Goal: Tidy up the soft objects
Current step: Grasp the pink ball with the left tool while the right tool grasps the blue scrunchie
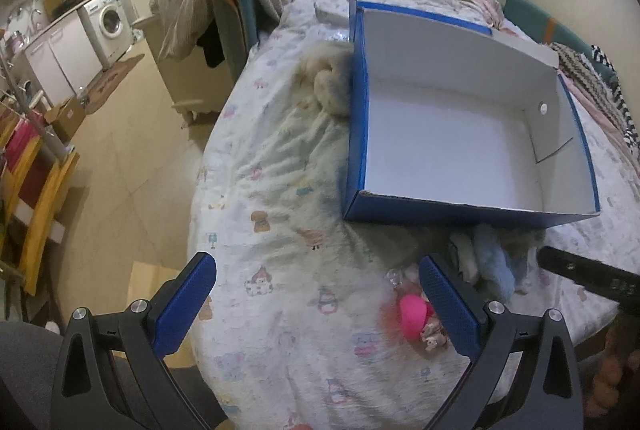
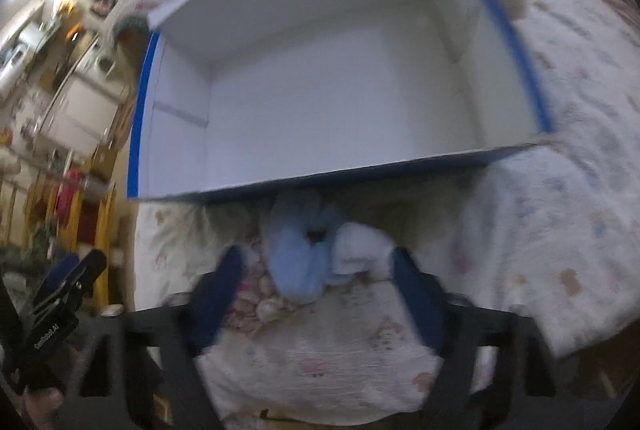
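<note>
Right tongs (image 2: pixel 316 270) stood parted around the blue plush scrunchie (image 2: pixel 298 250), pads not yet pressing it; left tongs (image 1: pixel 316 290) hung released over the bed (image 1: pixel 280 189). The scrunchie lay just before the empty blue box (image 2: pixel 320 89), touching a white soft piece (image 2: pixel 360 246). It was judged light, compressible and non-fragile; grip across its thick ring.

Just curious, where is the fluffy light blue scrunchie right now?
The light blue scrunchie lies on the bedsheet just before the blue box, beside a white scrunchie.
</note>
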`<act>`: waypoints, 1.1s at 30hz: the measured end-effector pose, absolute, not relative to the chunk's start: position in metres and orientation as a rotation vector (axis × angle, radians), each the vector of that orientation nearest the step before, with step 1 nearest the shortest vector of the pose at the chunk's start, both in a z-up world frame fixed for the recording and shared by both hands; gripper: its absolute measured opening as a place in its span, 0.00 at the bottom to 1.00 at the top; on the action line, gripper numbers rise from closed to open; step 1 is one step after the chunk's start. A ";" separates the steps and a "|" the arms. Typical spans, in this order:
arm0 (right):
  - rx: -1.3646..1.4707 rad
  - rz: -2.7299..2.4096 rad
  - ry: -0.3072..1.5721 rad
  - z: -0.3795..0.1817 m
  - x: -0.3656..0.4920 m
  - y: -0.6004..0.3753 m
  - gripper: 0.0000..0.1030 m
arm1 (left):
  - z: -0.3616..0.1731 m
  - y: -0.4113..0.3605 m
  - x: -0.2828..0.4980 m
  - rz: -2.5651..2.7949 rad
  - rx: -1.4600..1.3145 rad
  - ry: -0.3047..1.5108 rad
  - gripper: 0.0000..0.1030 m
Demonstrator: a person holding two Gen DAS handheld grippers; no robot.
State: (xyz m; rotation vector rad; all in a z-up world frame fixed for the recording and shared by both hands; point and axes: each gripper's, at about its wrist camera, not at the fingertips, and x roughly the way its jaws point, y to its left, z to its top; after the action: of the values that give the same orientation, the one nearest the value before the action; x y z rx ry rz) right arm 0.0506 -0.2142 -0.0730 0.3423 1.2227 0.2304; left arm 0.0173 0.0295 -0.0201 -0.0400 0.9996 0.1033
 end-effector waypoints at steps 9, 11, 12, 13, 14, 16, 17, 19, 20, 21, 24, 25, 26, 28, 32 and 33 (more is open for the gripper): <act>0.284 0.287 1.331 -0.109 0.084 -0.174 0.68 | -0.027 0.030 0.021 0.098 -0.023 1.028 0.98; 0.285 0.278 1.359 -0.121 0.089 -0.171 0.68 | -0.031 0.029 0.022 0.095 -0.016 1.043 0.98; 0.280 0.277 1.370 -0.125 0.090 -0.170 0.63 | -0.033 0.028 0.023 0.091 -0.016 1.052 0.98; 0.269 0.280 1.379 -0.129 0.091 -0.167 0.59 | -0.036 0.028 0.024 0.086 -0.019 1.063 0.98; 0.255 0.287 1.386 -0.133 0.091 -0.164 0.52 | -0.039 0.027 0.026 0.084 -0.023 1.077 0.98; 0.220 0.301 1.394 -0.135 0.088 -0.160 0.40 | -0.042 0.027 0.027 0.083 -0.025 1.090 0.98; 0.213 0.307 1.390 -0.135 0.087 -0.161 0.29 | -0.043 0.026 0.027 0.081 -0.026 1.094 0.98; 0.223 0.320 1.369 -0.132 0.086 -0.163 0.16 | -0.043 0.025 0.028 0.073 -0.026 1.097 0.98; 0.239 0.328 1.358 -0.128 0.085 -0.166 0.13 | -0.044 0.024 0.029 0.068 -0.027 1.099 0.98; 0.262 0.338 1.344 -0.124 0.081 -0.171 0.13 | -0.044 0.023 0.029 0.064 -0.028 1.101 0.98; 0.345 0.371 1.292 -0.110 0.073 -0.187 0.12 | -0.046 0.022 0.034 0.049 -0.032 1.115 0.90; 0.373 0.382 1.275 -0.104 0.070 -0.193 0.12 | -0.047 0.021 0.036 0.041 -0.037 1.125 0.88; 0.399 0.391 1.259 -0.097 0.066 -0.198 0.12 | -0.049 0.020 0.038 0.027 -0.051 1.141 0.86; 0.450 0.407 1.246 -0.090 0.061 -0.206 0.12 | -0.054 0.019 0.040 0.013 -0.079 1.166 0.82; 0.512 0.431 1.207 -0.076 0.048 -0.214 0.12 | -0.072 0.010 0.042 -0.011 -0.097 1.240 0.61; 0.510 0.429 1.197 -0.073 0.046 -0.215 0.12 | -0.077 0.008 0.043 -0.025 -0.109 1.264 0.58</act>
State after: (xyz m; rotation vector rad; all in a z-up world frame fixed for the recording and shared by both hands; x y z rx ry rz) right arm 0.0461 -0.2146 -0.0725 0.5102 1.1966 0.4287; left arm 0.0427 0.0080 -0.0769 -0.1092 1.2636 -0.0246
